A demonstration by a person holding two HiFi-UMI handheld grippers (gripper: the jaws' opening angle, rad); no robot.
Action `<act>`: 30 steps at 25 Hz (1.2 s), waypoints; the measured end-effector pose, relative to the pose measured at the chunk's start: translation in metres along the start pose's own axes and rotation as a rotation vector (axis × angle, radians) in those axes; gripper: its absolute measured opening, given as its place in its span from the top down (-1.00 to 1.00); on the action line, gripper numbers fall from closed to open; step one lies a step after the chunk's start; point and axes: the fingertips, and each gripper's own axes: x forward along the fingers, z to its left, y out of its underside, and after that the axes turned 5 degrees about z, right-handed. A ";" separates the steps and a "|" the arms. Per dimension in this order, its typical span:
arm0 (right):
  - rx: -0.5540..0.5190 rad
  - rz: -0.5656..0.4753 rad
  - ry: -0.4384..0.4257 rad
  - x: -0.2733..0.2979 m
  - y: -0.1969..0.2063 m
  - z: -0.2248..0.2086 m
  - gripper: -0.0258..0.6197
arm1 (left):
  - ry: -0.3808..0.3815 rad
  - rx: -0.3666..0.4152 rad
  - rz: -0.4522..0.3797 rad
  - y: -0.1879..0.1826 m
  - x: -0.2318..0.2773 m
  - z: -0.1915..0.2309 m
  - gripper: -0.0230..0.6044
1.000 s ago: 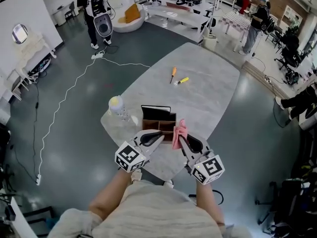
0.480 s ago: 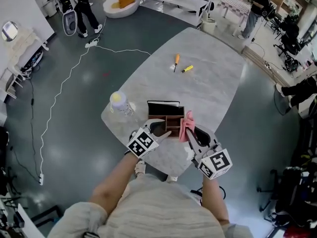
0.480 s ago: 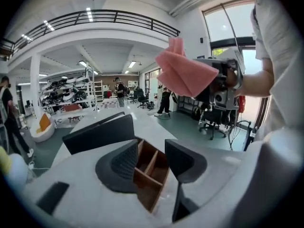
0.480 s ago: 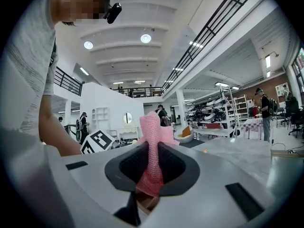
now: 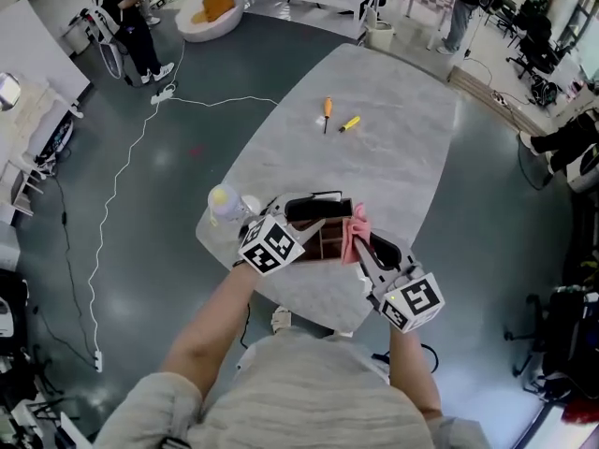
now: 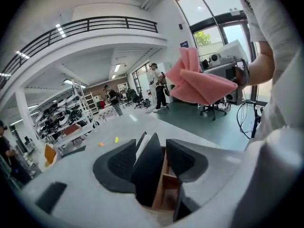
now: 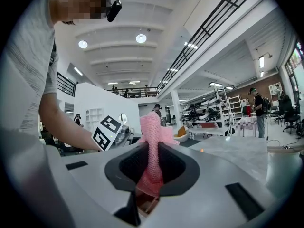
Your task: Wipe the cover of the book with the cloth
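Left gripper (image 6: 152, 146) had its jaws wide and had just been opening them. The book (image 6: 148, 175) stood between them, though as far as we could judge neither pad pressed on it. Our right gripper (image 7: 152, 172) was clamped on the pink cloth (image 7: 153, 137), which stuck up out of its jaws. On the grey table (image 5: 402, 157), close to our edge, sat the wooden organiser (image 5: 325, 243), and the dark book stood on edge at its far side. The cloth hung just beside the organiser and apart from the book. We judged that no wiping had begun. The book had yet to be gripped or steadied, its cover had yet to be turned to the cloth, and every stroke was left to do. In the head view the left gripper covered much of the book. We could not tell whether the book stood inside a compartment or only against the organiser's back wall. Its lower edge was sunk out of sight behind wood and jaws, and we could make out no print on its cover. The cloth's bottom end was lost between the right pads.
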 end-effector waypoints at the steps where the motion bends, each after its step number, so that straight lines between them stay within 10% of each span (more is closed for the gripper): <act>1: 0.001 -0.004 0.005 0.001 -0.001 0.000 0.75 | 0.012 0.017 0.009 0.000 0.001 0.003 0.30; 17: 0.031 -0.005 0.073 -0.002 0.003 -0.006 0.75 | 0.277 0.237 0.297 0.036 0.039 0.019 0.19; 30: 0.054 0.000 0.106 -0.013 0.011 -0.013 0.75 | 0.370 0.122 0.329 0.033 0.048 0.015 0.66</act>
